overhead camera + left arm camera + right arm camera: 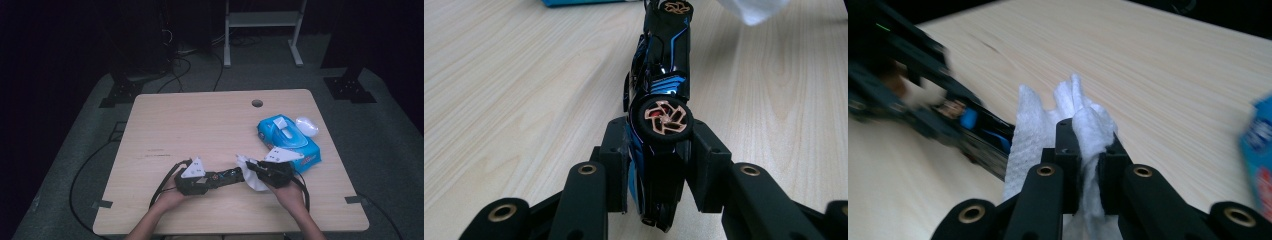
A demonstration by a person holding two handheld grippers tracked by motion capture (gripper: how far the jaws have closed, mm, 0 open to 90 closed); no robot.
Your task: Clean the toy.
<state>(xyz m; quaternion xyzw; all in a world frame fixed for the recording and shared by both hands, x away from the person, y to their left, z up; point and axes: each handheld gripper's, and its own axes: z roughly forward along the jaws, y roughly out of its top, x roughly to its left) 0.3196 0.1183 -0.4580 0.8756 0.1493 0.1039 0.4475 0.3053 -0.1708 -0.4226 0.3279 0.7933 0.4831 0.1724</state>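
Forearms enter the high view at 6 o'clock, each hand carrying a hand-held gripper over the near edge of the pale wooden surface. Left hand-held gripper, at about 7 o'clock from the centre of the surface: its jaws are closed narrowly on the body of a black toy car with blue stripes, which is turned on its side so that a copper-spoked wheel faces the left gripper view. Right hand-held gripper, at about 5 o'clock: its jaws pinch a crumpled white wipe, held against the far end of the car. Blue wipes pack, flap raised, lies at 3 o'clock, just beyond the right hand, with a clear plastic lid-like piece touching its far corner. Round cable hole sits near the far edge at 1 o'clock.
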